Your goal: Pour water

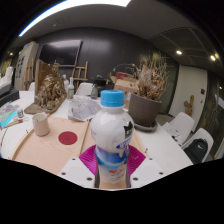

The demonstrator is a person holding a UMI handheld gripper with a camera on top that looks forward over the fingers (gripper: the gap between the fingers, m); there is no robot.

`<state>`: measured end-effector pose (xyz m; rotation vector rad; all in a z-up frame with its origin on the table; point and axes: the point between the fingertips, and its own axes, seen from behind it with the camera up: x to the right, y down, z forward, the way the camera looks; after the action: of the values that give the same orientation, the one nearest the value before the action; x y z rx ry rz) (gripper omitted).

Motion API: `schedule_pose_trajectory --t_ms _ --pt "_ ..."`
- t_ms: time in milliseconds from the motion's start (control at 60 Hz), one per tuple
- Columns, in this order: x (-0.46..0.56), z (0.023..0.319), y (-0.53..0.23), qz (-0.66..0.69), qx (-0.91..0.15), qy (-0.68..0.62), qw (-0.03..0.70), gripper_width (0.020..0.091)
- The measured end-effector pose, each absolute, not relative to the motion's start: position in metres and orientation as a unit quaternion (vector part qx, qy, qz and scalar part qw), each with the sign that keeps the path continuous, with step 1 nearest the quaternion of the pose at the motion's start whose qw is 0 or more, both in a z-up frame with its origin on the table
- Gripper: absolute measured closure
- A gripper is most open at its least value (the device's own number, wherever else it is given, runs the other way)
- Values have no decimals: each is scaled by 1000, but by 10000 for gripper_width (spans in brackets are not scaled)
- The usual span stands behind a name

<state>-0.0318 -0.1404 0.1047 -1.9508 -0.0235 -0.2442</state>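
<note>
- The jaws (111, 168) are at the bottom middle of the frame. They are clenched on a bottle (112, 140), one finger on each side.
- Pink pads (90, 158) show on the inner sides of the fingers, pressed against the low part of the bottle.
- The bottle stands up straight in the middle of the frame. It is white with a blue cap (112, 98) on top. A label with pink and blue on it goes around its lower half.
- Below and behind the bottle is a round tabletop (40, 150). It is light brown with a white edge.
- A red dot (67, 137) lies flat on the tabletop, just left of the bottle.
- Farther left on the tabletop stands a small pale cup (41, 124).
- At the far left edge of the frame lies something blue-green (8, 118). I cannot tell what it is.
- Right of the bottle, and a bit behind it, is a big dark pot (144, 110) with dry, pale plants (153, 75) sticking up from it.
- In the upper left part of the frame, beyond the cup, is another bunch of dry plants (50, 90).
- White chairs (183, 125) are at the right side of the frame, near the pot.
- At the back is a dark wall (100, 50). A long bright light (70, 8) curves across the top of the frame.
</note>
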Motion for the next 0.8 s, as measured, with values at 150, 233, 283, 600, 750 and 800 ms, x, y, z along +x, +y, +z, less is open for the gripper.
schedule_pose_trajectory --t_ms 150,233,283,600,750,800 --pt "-28 161 -104 -216 -805 -50 550 760" --pt "-39 189 -77 -281 -785 -93 545 761" --pt "-53 203 -58 -327 -766 -129 538 761" --pt "-171 200 40 -550 -582 -410 437 763" --pt "-198 177 56 -605 -491 -503 373 763" --pt "-204 173 58 -617 -465 -525 356 763"
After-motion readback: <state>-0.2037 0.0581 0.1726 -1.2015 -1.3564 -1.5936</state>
